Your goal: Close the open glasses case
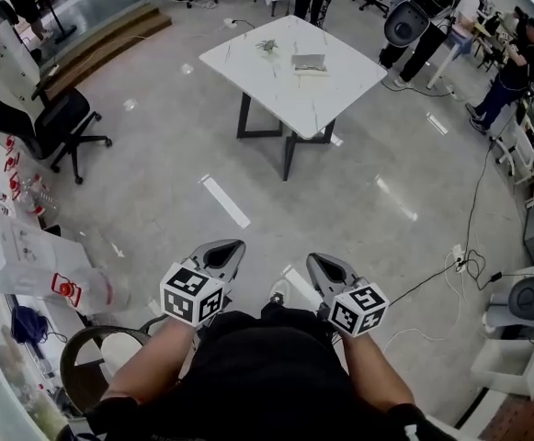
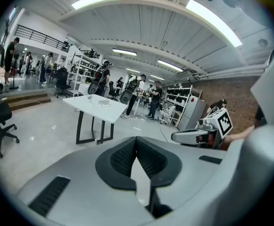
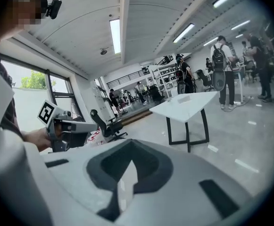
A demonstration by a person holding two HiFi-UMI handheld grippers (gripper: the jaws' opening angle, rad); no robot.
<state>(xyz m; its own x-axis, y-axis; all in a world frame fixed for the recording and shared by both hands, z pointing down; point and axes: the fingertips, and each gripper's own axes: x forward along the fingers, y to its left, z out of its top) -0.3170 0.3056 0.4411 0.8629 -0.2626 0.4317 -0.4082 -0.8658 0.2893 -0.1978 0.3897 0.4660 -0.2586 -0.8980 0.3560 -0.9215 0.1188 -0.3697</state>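
Glossy grey floor (image 1: pixel 156 177); smooth white marble-look table (image 1: pixel 248 58); left claw (image 2: pixel 137 140) matt grey plastic.

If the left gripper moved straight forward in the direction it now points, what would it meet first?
Nothing near, it seems: ahead of the left gripper lies only polished grey floor. The white marble-pattern table with black legs stands slightly left of that line; depth is unclear.

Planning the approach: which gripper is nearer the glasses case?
Right, barely. Right gripper sits almost straight below the glasses case in head view, left gripper offset leftward; both far across the floor.
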